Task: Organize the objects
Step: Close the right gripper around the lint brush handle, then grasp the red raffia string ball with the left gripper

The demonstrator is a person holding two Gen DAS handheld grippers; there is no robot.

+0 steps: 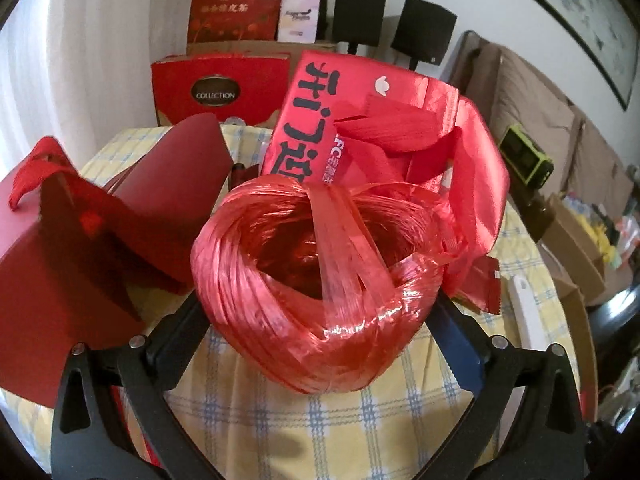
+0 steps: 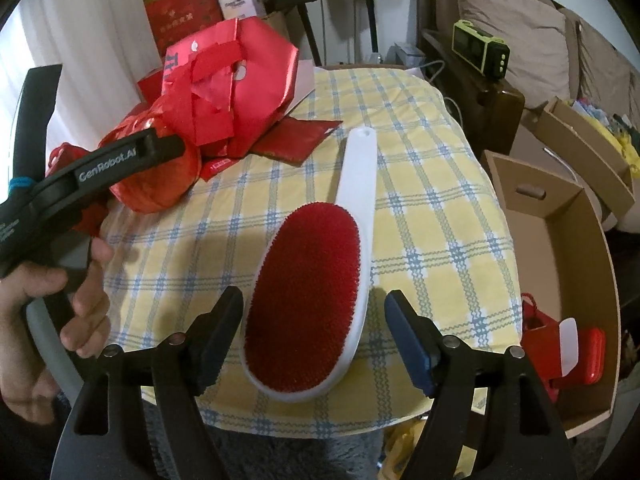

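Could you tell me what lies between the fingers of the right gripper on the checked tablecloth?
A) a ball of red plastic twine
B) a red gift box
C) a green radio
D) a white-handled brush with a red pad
D: in the right wrist view the white-handled brush lies on the checked tablecloth, its red pad between the open fingers of the right gripper, which stand clear of it on both sides.

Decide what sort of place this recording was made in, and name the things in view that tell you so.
Most likely a lived-in room of a home, perhaps a living room. A table under a yellow checked tablecloth, brown cushions on a wooden seat against the wall, and stacked red gift boxes all suggest a household rather than a workshop.
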